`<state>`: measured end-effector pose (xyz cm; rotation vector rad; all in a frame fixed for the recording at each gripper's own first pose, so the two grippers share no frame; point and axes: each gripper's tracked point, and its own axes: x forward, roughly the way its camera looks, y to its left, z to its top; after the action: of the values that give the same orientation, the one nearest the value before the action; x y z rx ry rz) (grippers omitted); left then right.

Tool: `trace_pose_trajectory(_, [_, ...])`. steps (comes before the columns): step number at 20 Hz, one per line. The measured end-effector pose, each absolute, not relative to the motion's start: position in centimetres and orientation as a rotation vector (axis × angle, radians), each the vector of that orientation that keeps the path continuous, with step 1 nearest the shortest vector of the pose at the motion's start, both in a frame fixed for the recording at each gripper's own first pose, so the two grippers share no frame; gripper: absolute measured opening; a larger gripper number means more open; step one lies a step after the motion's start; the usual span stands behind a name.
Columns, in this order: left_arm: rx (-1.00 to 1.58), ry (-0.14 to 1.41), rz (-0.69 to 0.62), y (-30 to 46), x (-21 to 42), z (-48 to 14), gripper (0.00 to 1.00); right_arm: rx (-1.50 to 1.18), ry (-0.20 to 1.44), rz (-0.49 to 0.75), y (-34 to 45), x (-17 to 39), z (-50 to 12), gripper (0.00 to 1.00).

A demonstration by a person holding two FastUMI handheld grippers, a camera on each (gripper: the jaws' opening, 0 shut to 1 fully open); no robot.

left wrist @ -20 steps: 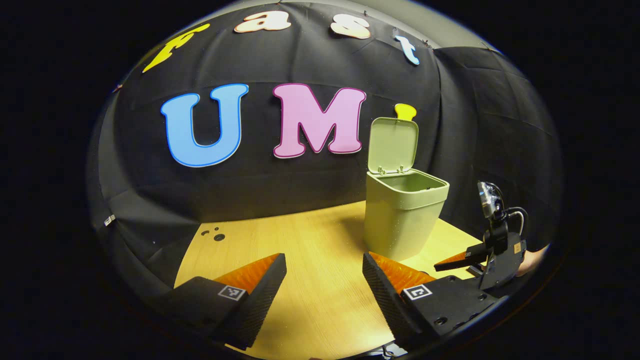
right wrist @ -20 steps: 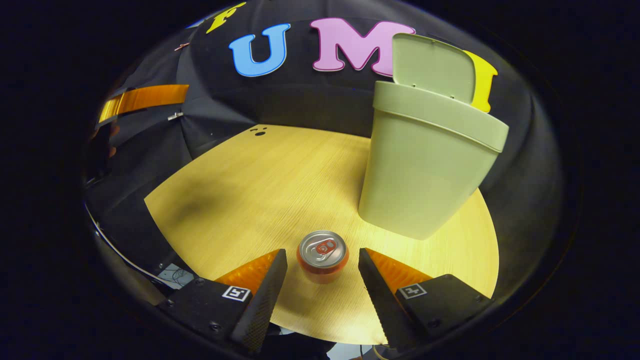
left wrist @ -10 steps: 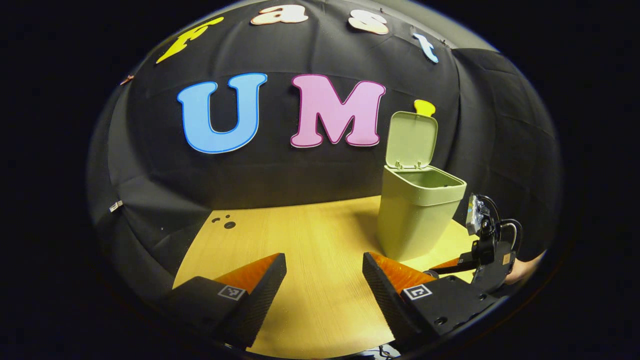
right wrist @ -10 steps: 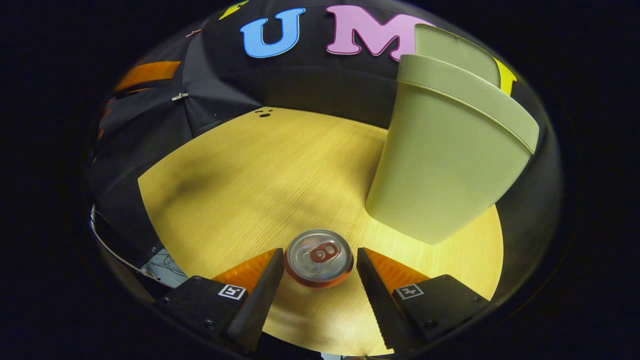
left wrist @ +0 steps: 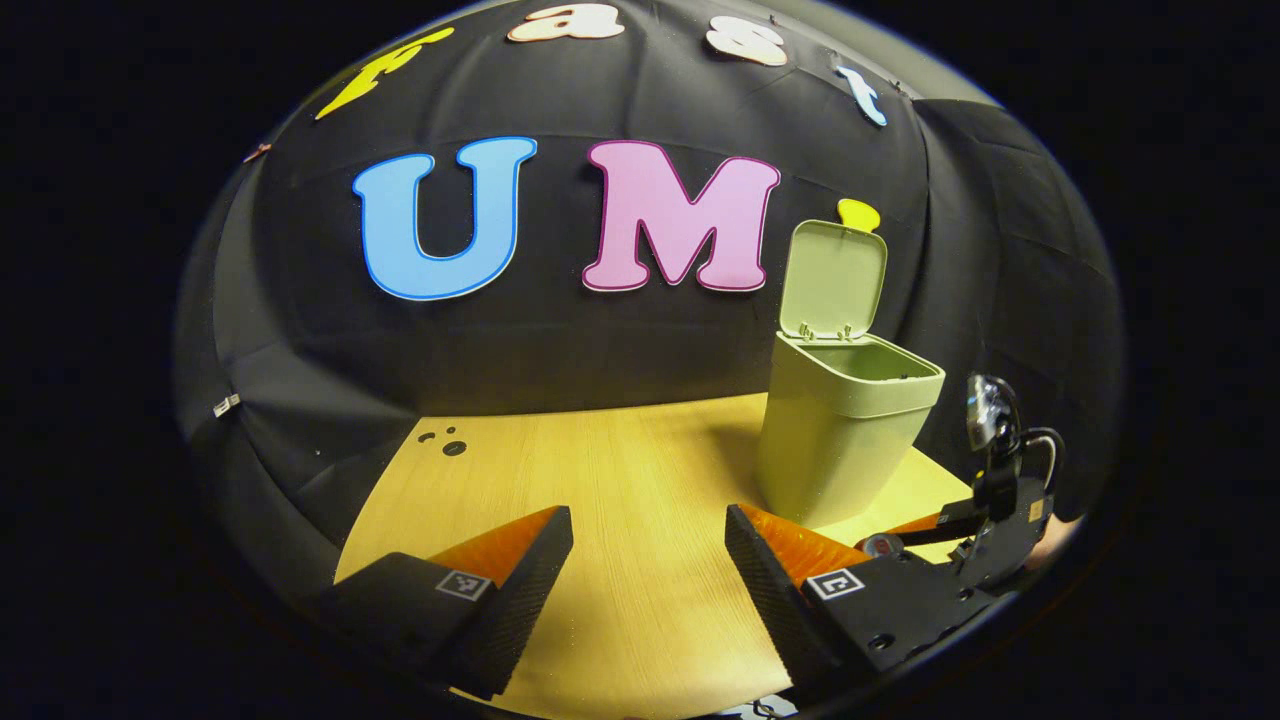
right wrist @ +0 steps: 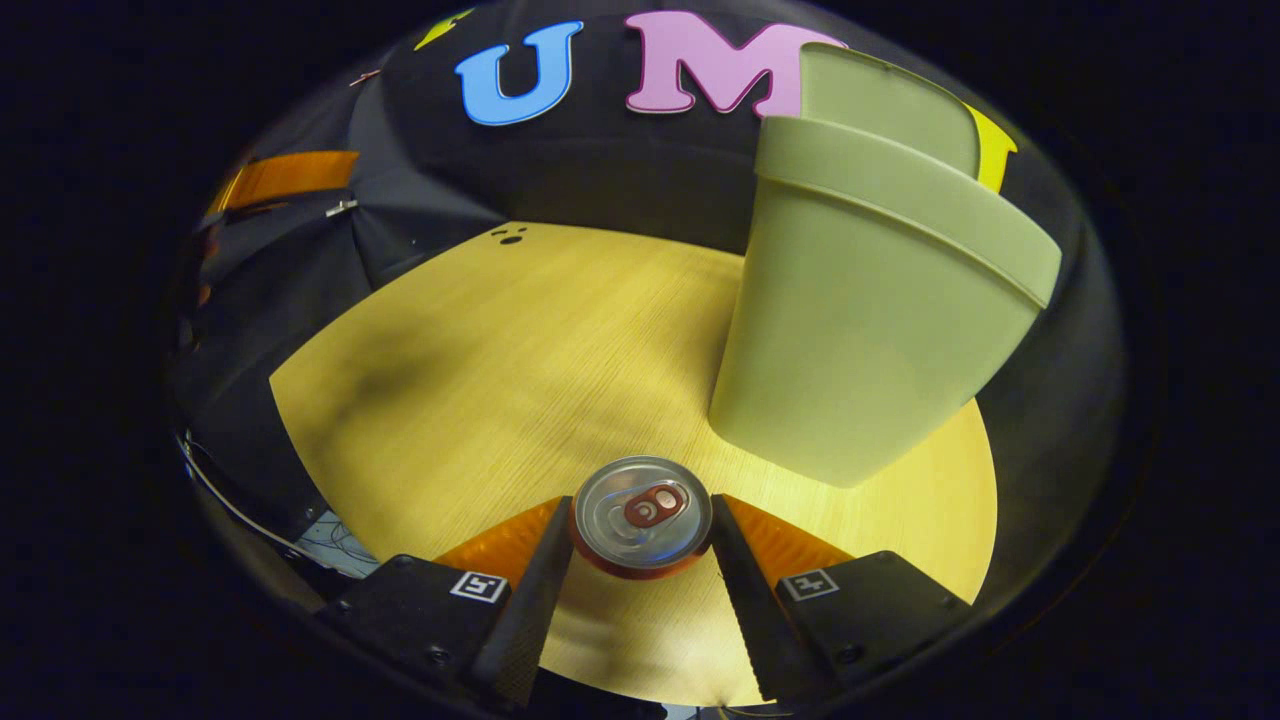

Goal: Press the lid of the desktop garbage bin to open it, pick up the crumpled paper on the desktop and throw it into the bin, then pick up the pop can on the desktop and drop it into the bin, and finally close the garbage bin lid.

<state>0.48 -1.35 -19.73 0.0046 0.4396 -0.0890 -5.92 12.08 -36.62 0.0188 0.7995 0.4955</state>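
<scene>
A light wood-grain desk runs up to the black cloth wall at its far edge. Near the desk's far left corner sit a few small dark holes, also seen in the right gripper view.
</scene>
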Motion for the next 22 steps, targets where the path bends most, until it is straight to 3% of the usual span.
trace_pose_trajectory(2, [-0.004,0.439,-0.099,-1.5,0.5,-19.8,0.98,0.07,0.763,0.474,11.7,-5.3,-34.2,0.87])
trace_pose_trajectory(7, [-0.028,0.428,-0.126,-2.0,0.1,-19.9,0.98,0.121,0.646,0.427,10.1,-3.5,-27.7,0.83])
trace_pose_trajectory(18, [-0.032,0.385,-0.158,-3.3,-1.2,-18.3,0.97,0.026,0.374,0.339,4.6,2.0,-14.4,0.83])
trace_pose_trajectory(19, [-0.035,0.382,-0.157,-3.7,-1.3,-18.0,1.0,0.033,0.357,0.33,4.1,2.4,-13.6,0.83])
trace_pose_trajectory(22, [-0.041,0.368,-0.141,-4.6,-1.0,-17.3,0.96,0.047,0.294,0.321,2.4,3.8,-11.1,0.83])
